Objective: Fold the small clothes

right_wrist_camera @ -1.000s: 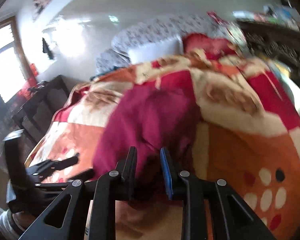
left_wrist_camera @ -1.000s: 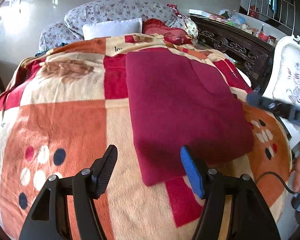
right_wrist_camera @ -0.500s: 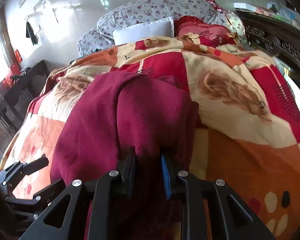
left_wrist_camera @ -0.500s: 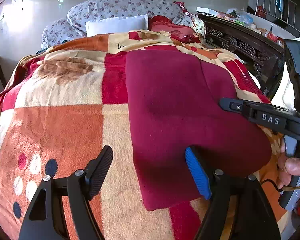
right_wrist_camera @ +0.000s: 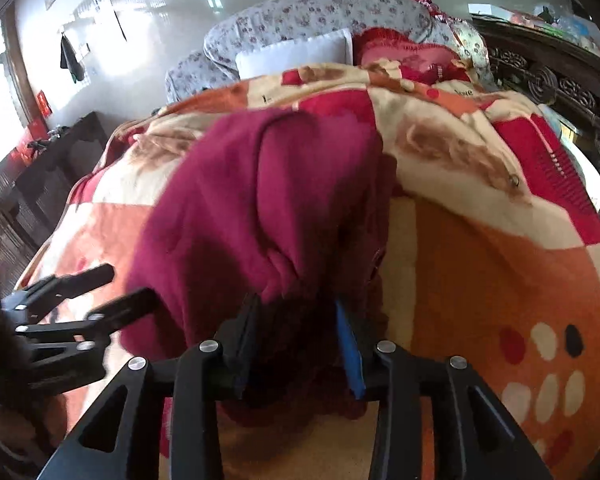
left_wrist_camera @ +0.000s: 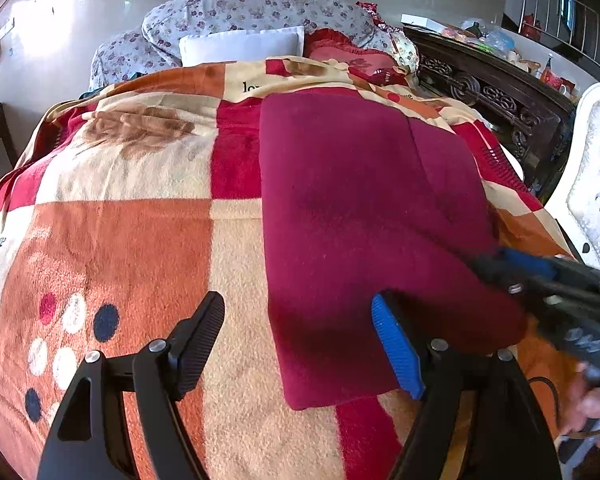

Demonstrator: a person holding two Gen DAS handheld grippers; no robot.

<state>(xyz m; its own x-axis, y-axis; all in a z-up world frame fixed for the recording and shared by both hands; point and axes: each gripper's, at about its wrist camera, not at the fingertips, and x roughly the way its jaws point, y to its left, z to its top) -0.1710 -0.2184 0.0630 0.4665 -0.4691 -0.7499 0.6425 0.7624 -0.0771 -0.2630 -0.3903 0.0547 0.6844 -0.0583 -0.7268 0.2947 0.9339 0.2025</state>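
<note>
A maroon cloth [left_wrist_camera: 360,216] lies folded on the patchwork blanket [left_wrist_camera: 112,248] of a bed. My left gripper [left_wrist_camera: 300,340] hovers open over the cloth's near left corner, with that edge between its fingers but untouched. My right gripper [right_wrist_camera: 296,336] is at the cloth's near right edge [right_wrist_camera: 284,208], where a bunched fold sits between its fingers. Its jaws are opening and the pads stand apart from the fabric. The right gripper [left_wrist_camera: 540,280] shows blurred at the right of the left wrist view. The left gripper [right_wrist_camera: 80,300] shows at the left of the right wrist view.
Pillows, a white one [left_wrist_camera: 240,46] among them, are piled at the head of the bed. A dark carved wooden rail [left_wrist_camera: 496,92] runs along the right side, with a white chair [left_wrist_camera: 592,184] near it. A dark side table [right_wrist_camera: 48,168] stands left of the bed.
The right gripper has sunk with the cloth's fold toward the near right edge, and its jaws have spread apart. The left gripper has stayed in place, its jaws slightly wider.
</note>
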